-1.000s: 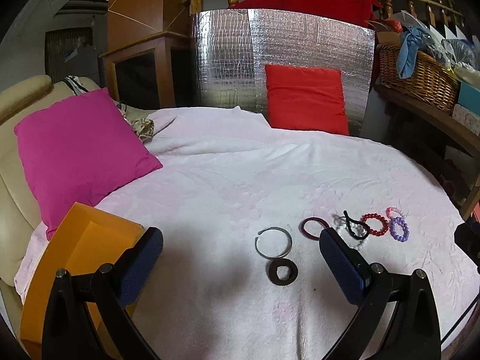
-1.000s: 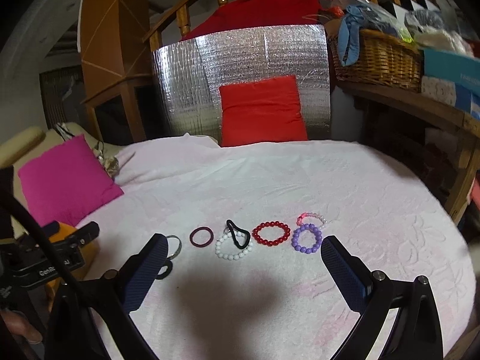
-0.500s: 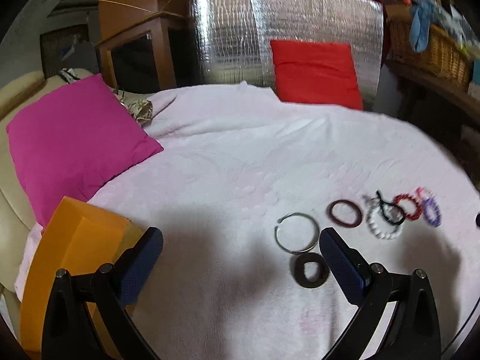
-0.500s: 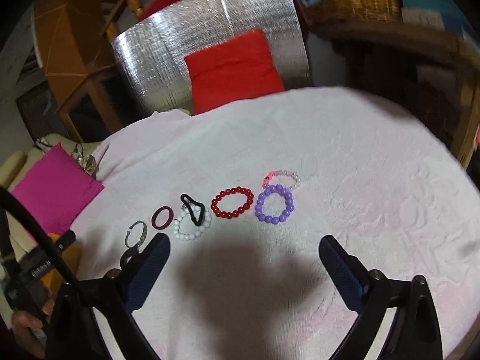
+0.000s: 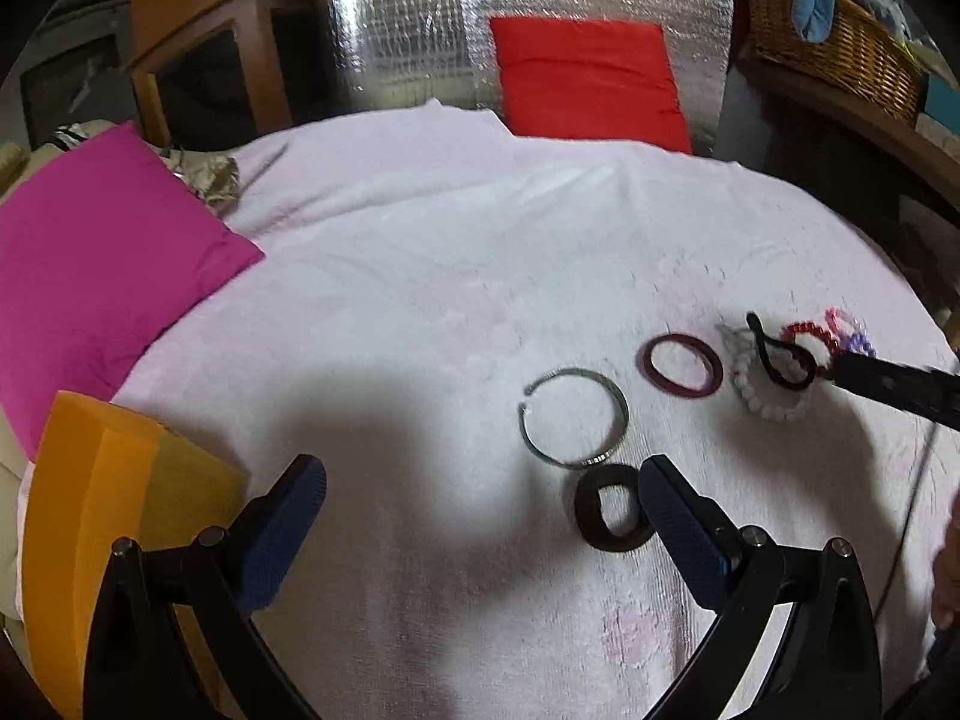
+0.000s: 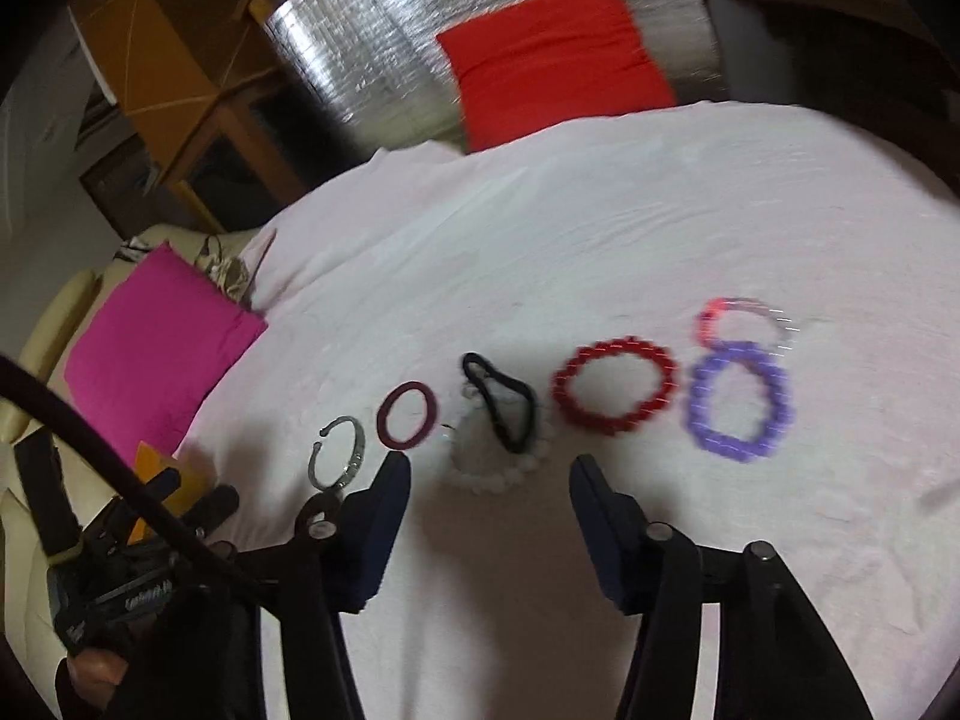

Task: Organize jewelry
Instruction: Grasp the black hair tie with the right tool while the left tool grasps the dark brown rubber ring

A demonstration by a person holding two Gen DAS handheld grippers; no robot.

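Observation:
Several bracelets lie in a row on the pink cloth [image 5: 420,276]. From left they are a dark ring [image 5: 612,510], a silver open bangle [image 5: 573,417], a maroon ring [image 6: 405,414], a white bead bracelet [image 6: 498,471] under a black hair tie [image 6: 501,405], a red bead bracelet [image 6: 615,384], a purple one [image 6: 741,402] and a pink one [image 6: 744,318]. My left gripper [image 5: 480,504] is open and empty, its right finger beside the dark ring. My right gripper [image 6: 489,504] hangs low before the white bracelet. Its jaws are closing, with nothing pressed between them.
An orange box [image 5: 108,480] stands at the cloth's left edge beside a magenta cushion [image 5: 102,264]. A red cushion [image 5: 585,84] leans on a silver foil panel [image 5: 414,18] at the back. A wicker basket [image 5: 840,54] sits on a shelf at the right.
Both grippers have sunk closer to the cloth. The right one moved in on the white bead bracelet and its jaws narrowed. The left one shifted toward the dark ring.

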